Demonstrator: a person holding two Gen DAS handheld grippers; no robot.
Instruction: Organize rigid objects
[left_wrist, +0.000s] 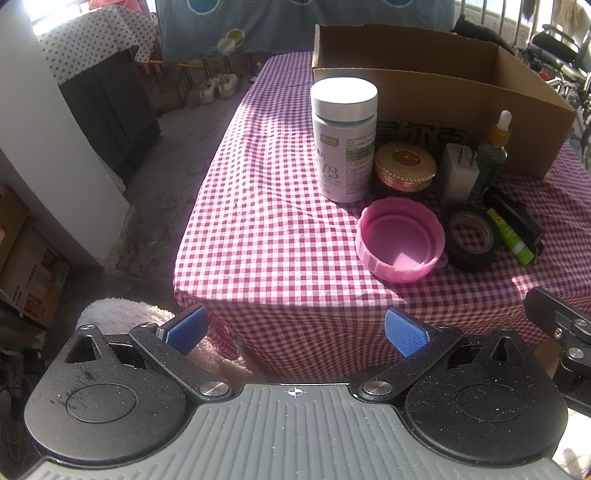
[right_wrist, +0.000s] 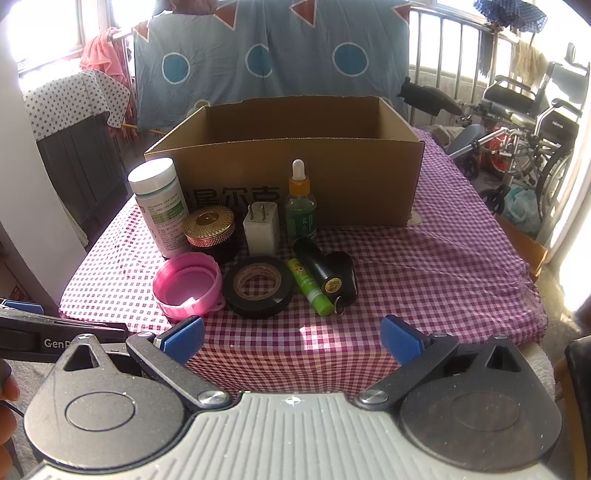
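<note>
A cardboard box (right_wrist: 295, 162) sits open on the checked tablecloth (right_wrist: 424, 266), and everything else is best placed from it. Right against its front wall stand four things in a row: a white pill bottle (right_wrist: 159, 206) at the box's left corner, then a gold-lidded jar (right_wrist: 209, 226), a white plug adapter (right_wrist: 260, 229), and a green dropper bottle (right_wrist: 300, 206) with an orange collar, all upright. A step further out from the box lies a second row: a pink lid (right_wrist: 187, 285) turned hollow side up, a roll of black tape (right_wrist: 258, 286) lying flat and just beside the lid, a green glue stick (right_wrist: 308, 286) on its side, and a black tube (right_wrist: 320, 267) resting against a dark case (right_wrist: 345, 277).

Both grippers hang off the near edge of the table, well away from the box and touching nothing. The left gripper (left_wrist: 295, 334) has its blue pads (left_wrist: 404, 330) spread wide with nothing between them; the pill bottle (left_wrist: 344, 140) and pink lid (left_wrist: 400, 240) lie ahead of it. The right gripper (right_wrist: 293, 339) is likewise spread wide and holds nothing, pointing toward the tape roll.
</note>
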